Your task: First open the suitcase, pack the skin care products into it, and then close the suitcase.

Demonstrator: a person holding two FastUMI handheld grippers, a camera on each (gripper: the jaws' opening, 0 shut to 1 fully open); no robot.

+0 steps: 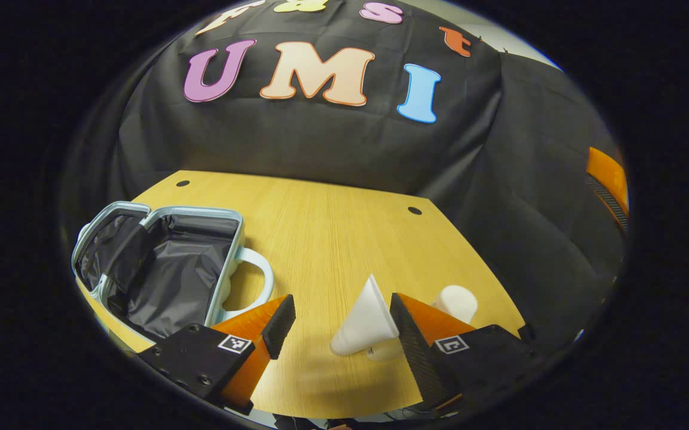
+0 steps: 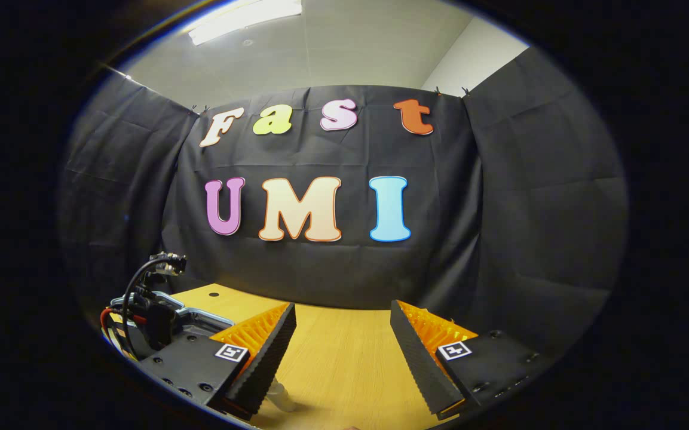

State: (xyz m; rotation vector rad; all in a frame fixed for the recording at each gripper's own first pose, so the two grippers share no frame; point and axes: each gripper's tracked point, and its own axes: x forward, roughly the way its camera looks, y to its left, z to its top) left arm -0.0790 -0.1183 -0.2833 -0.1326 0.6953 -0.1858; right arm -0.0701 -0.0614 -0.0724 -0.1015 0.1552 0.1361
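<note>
The pale blue suitcase (image 1: 159, 269) lies open on the left of the wooden table (image 1: 332, 233), its dark lining bare and its white handle (image 1: 254, 280) facing the middle. A white tube (image 1: 365, 322) lies on the table between the fingers of my left gripper (image 1: 339, 304), close against the right-hand finger; the jaws stand wide apart and open. A white bottle (image 1: 456, 301) stands just behind that finger, partly hidden. My right gripper (image 2: 342, 310) hangs open above the table (image 2: 344, 358) with nothing between its fingers. A small white object (image 2: 281, 394) shows under its left finger.
The left gripper's body with cables (image 2: 153, 310) shows at the left of the right gripper view, over the suitcase rim (image 2: 201, 316). An orange and black part (image 1: 610, 179) shows at the right edge. Black cloth walls close the back and sides. The table has two small holes.
</note>
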